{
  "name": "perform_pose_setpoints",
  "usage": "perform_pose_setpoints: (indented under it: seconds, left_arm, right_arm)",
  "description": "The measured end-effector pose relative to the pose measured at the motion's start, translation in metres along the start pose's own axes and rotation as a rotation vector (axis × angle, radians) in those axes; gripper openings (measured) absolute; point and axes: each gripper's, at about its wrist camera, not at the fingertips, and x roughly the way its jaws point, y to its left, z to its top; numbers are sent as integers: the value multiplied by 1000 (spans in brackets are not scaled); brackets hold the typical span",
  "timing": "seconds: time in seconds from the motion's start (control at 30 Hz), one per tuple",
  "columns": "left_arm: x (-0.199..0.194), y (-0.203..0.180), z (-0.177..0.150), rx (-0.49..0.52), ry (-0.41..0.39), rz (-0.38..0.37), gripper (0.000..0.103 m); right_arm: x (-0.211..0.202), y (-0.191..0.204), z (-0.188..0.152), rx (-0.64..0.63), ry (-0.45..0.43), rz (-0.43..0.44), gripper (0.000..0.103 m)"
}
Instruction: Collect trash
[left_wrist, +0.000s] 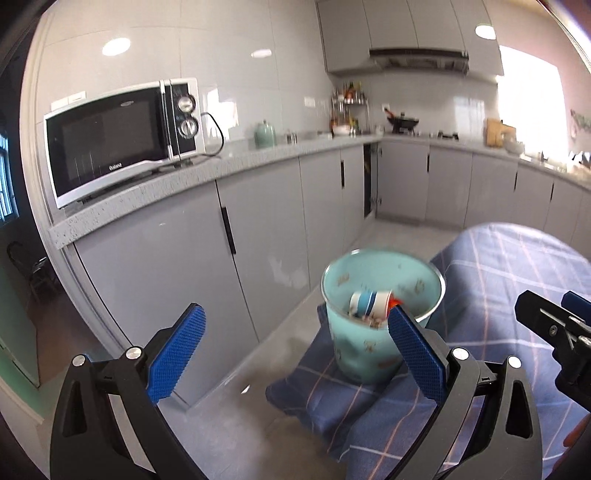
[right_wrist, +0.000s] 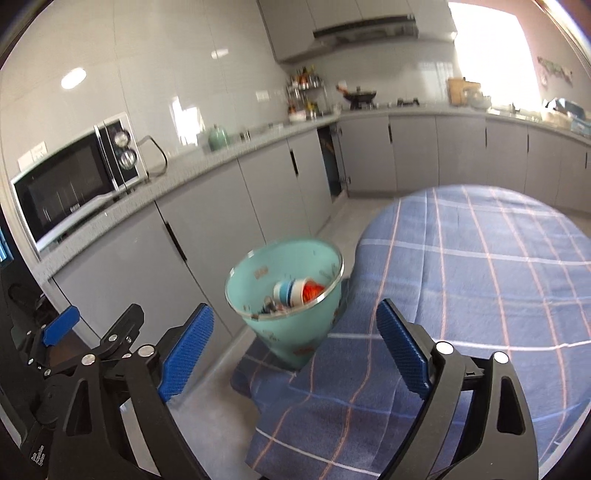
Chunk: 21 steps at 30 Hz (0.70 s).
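The left gripper (left_wrist: 295, 350) has its blue-padded fingers (left_wrist: 177, 354) spread wide with nothing between them; the right gripper (right_wrist: 295, 347) is likewise released, its fingers (right_wrist: 186, 352) apart and empty. Both point down toward a pale turquoise waste bin (right_wrist: 295, 332) that stands beside the near corner of the table, where the blue plaid tablecloth (right_wrist: 480, 266) hangs down in folds and bunches around the bin's base. In the bin lies the trash: a striped paper cup (right_wrist: 290, 291) on its side, with something orange-red (right_wrist: 312, 290) just beside it and small scraps below, too blurred to tell apart. The bin's rim (left_wrist: 441, 284) shows bright and metallic. The top of the table is bare cloth. Between table and grey base cabinets (left_wrist: 266, 236) runs an open strip of grey floor (left_wrist: 399, 236). On the speckled counter (left_wrist: 147, 192) stands a microwave (left_wrist: 122, 140), near its end.
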Motion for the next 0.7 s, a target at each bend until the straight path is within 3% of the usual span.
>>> perform_pose_setpoints:
  seconds: [0.7]
  left_arm:
    - [-69,21,34,-48,-249,-64,98]
  right_arm:
    - [-69,30,23,-48,-304,58,98]
